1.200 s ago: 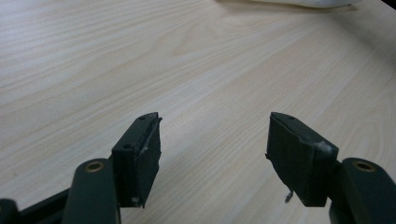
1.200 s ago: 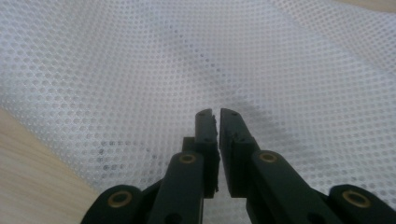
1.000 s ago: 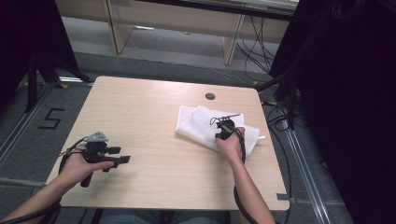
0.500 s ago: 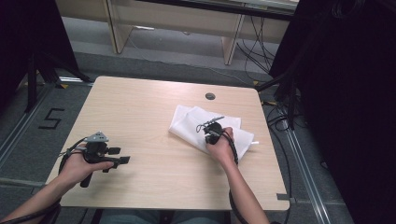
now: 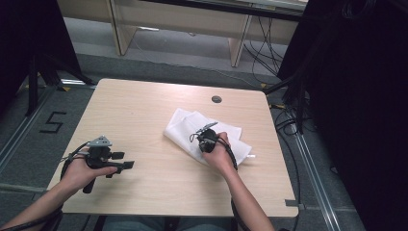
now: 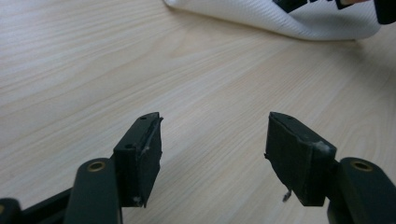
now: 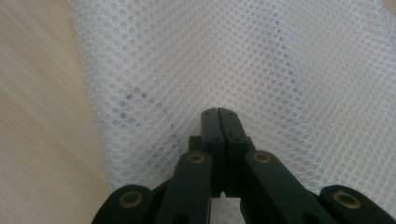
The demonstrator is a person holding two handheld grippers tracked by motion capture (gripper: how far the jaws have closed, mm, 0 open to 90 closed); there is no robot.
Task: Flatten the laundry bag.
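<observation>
Item: 1 white mesh cloth (image 5: 207, 137), folded into loose layers, lying right of centre in the high view on a light wooden surface (image 5: 144, 110). In the right gripper view its open honeycomb weave (image 7: 261, 60) spreads over most of the frame, with a fold line running down the left part.

Handling, as judged: light, soft, limp. It should drape and slide easily on the smooth wood, and it has no stiffness to hold a shape. The mesh could snag on a finger edge. It is not fragile. Best hold: a free corner or folded edge, such as the one toward the upper left of the cloth in the high view, pinching all layers if the fold is to be kept.

Right gripper (image 5: 208, 129): 1, centre right of the high view, over the cloth. Its fingers (image 7: 218, 122) are pressed together, resting on or just above the mesh. No fold can be seen between them.

Left gripper (image 5: 120, 161): 1, lower left of the high view, well apart from the cloth. Fingers (image 6: 142, 149) spread wide over bare wood, nothing between them.

Other: 1 round dark cable port (image 5: 216, 99) in the surface, above the cloth. 1 floor marking reading 5 (image 5: 52, 122) at the left edge.
</observation>
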